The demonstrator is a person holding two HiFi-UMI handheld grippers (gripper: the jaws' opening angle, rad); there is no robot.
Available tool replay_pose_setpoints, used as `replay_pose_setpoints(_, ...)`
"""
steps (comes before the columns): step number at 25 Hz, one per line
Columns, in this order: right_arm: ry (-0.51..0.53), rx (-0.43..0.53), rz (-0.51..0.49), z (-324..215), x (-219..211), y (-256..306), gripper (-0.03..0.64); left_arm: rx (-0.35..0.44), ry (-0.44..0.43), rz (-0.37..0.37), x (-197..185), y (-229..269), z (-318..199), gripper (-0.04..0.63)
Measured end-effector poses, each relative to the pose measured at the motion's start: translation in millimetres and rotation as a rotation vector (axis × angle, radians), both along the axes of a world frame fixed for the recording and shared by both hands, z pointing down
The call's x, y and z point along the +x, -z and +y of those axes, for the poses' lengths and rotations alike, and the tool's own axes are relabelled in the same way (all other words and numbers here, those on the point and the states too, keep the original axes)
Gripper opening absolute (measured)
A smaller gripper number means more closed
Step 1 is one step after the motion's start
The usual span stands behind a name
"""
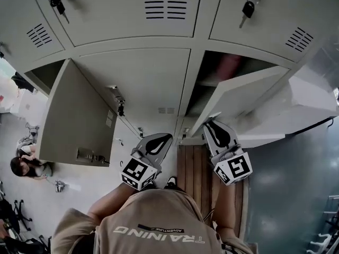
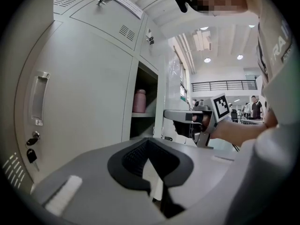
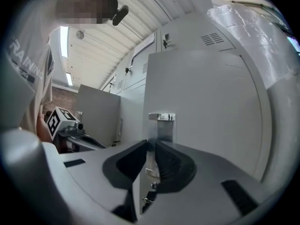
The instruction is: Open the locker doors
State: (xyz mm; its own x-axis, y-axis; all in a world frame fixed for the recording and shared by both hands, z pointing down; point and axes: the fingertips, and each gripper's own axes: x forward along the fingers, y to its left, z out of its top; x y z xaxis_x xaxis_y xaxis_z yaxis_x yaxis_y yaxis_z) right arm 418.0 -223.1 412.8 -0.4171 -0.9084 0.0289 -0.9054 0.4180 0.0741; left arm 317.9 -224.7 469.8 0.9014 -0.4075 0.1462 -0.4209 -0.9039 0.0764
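Pinching the free edge of the right-hand locker door [image 3: 201,102], the right gripper [image 3: 151,144] had its jaws closed on the thin sheet metal. The door's handle [image 3: 161,125] sat just beyond the fingertips, and a bunch of keys [image 3: 151,197] hung lower down by the edge. That grip could be read only in the right gripper view. The head view showed the right gripper [image 1: 212,125] merely at the outer edge of the door [image 1: 249,91], which stood open from the lower right compartment.

The left gripper [image 2: 147,142] held nothing, and its pads met at the tips. In the head view it [image 1: 161,137] hovered in front of the closed middle door [image 1: 143,78], touching no door.

The left gripper view alone looked into the opened compartment, where a pink bottle [image 2: 139,101] stood on a shelf. From the head it was no more than a pinkish blur. The same view caught the right gripper's marker cube [image 2: 221,107] and a closed door [image 2: 84,93] with its handle [image 2: 39,97] and keys.

Only the head view took in the whole bank. A second open door [image 1: 74,115] stood at the lower left, and the upper row was shut with keys in the locks [image 1: 57,1]. A strip of wooden floor [image 1: 193,168] lay beneath the grippers, and a person [image 1: 26,165] sat low at the far left.
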Motion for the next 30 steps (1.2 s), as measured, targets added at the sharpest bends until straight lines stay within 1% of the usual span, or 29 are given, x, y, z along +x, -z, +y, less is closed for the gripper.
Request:
replay_pose_setpoints(3,-0.006,0.001,-0.006,25.5,5.2,0.2,0.029,-0.003,-0.037,0.002,9.2,0.7,12.2,0.006)
replay_pose_setpoints(8,-0.057,0.008,-0.005,65.2,21.9,0.7,0.028,-0.001,-0.101,0.006,26.9,2.6,33.0,0.006)
replay_pose_setpoints(15,-0.186,0.004,0.027,120.0,47.5,-1.0,0.028,-0.004,-0.194,0.008,49.8,7.1,61.6,0.006)
replay_pose_setpoints(19,-0.249,0.001,0.024,144.0,52.1,-1.5,0.028,0.004,-0.236,0.012,57.9,11.0,71.6,0.006)
replay_pose_setpoints(23,-0.277,0.003,0.006,154.3,43.7,-1.6,0.028,0.003,-0.272,0.01,59.2,9.9,81.2,0.006)
replay_pose_setpoints(26,-0.277,0.003,-0.005,146.6,35.1,-1.7,0.028,0.0,-0.277,0.013,54.9,9.9,82.5,0.006)
replay_pose_setpoints(30,-0.339,-0.03,0.027,132.7,44.1,-12.3,0.028,0.004,-0.267,0.021,44.4,12.1,79.5,0.006)
